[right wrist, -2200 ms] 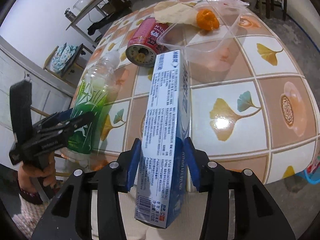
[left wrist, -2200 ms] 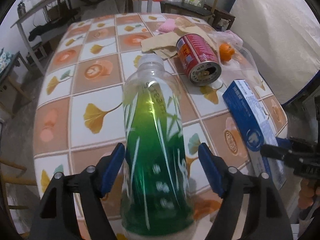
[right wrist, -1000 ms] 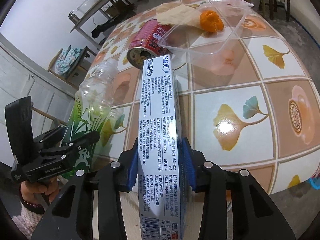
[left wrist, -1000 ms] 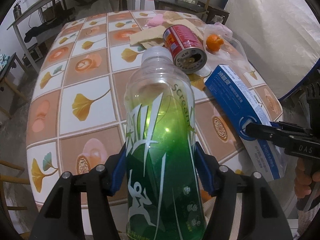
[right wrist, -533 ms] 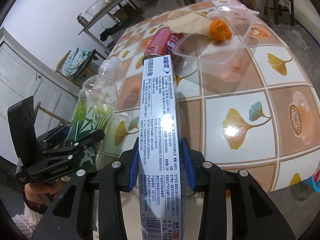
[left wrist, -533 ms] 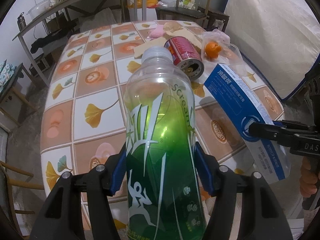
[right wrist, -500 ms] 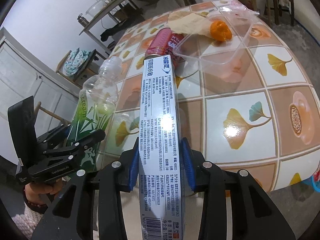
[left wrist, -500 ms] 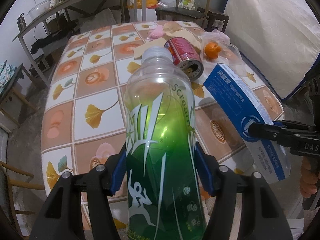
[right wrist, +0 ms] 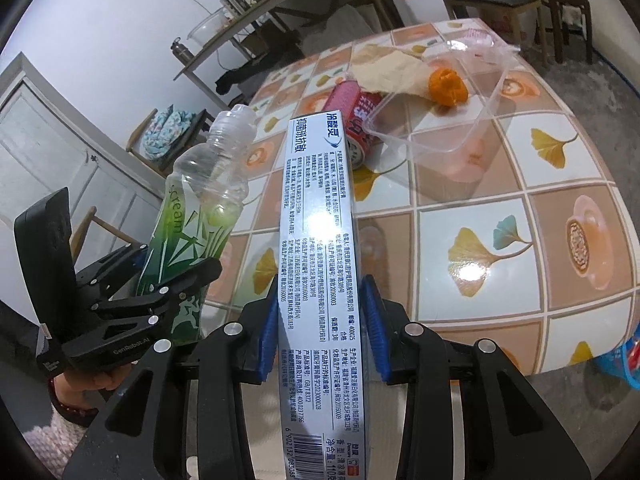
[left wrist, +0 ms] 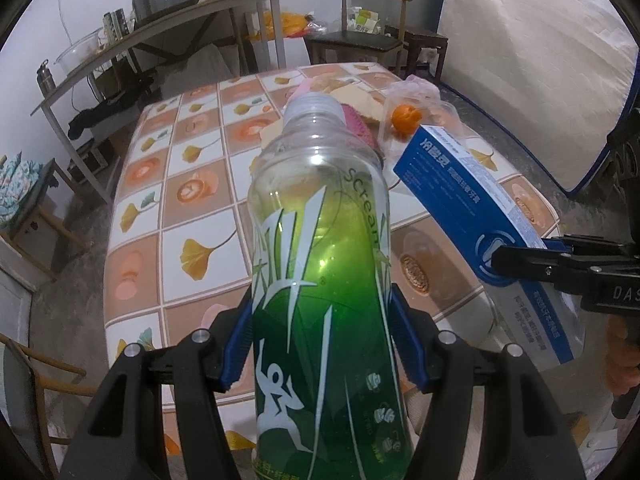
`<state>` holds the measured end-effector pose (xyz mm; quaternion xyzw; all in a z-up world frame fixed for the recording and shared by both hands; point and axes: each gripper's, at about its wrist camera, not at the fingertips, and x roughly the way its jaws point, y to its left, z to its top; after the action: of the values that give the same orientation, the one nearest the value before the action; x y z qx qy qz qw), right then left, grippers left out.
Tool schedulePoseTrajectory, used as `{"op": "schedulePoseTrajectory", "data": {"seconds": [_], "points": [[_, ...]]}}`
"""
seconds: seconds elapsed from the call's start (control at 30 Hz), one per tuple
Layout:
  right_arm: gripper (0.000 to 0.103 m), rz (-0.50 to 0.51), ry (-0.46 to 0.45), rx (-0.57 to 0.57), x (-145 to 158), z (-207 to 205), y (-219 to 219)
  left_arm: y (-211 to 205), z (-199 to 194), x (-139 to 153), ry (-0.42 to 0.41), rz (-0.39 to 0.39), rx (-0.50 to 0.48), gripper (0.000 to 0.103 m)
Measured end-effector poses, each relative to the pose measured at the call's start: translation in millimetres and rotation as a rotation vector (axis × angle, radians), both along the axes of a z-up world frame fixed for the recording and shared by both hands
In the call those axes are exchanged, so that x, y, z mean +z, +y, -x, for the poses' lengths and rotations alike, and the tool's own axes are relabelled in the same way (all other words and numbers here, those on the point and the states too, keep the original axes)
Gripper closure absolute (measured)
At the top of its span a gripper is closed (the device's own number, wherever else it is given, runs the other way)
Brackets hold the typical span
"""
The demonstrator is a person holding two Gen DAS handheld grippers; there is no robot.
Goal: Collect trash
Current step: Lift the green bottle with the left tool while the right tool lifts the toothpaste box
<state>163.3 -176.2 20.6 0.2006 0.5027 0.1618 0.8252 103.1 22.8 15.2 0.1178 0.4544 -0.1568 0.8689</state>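
My left gripper is shut on a green plastic bottle and holds it tilted up off the tiled table, near its front edge. The bottle also shows in the right wrist view. My right gripper is shut on a long blue toothpaste box, held in the air over the table's front edge. The box shows at the right in the left wrist view. A red can lies on its side on the table beyond the box.
A clear plastic container, an orange peel, brown paper and a pink item lie at the table's far right. Chairs and a shelf table stand behind. A mattress leans at right.
Both grippers have lifted higher and pulled back from the table with the bottle and the box still held. The table items have not moved.
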Motion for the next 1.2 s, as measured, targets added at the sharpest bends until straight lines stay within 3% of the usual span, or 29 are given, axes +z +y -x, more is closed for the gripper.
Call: {"op": "schedulePoseTrajectory", "data": {"seconds": [0.7,1.2], "points": [[0.068,0.004,-0.062,-0.047,26,28,-23,-26,14,25,-0.061,0.016,-0.069,0.043],[0.068,-0.004,-0.086,-0.191,32,60,-57,-76,11,35,-0.063,0.041,-0.212,0.043]]}}
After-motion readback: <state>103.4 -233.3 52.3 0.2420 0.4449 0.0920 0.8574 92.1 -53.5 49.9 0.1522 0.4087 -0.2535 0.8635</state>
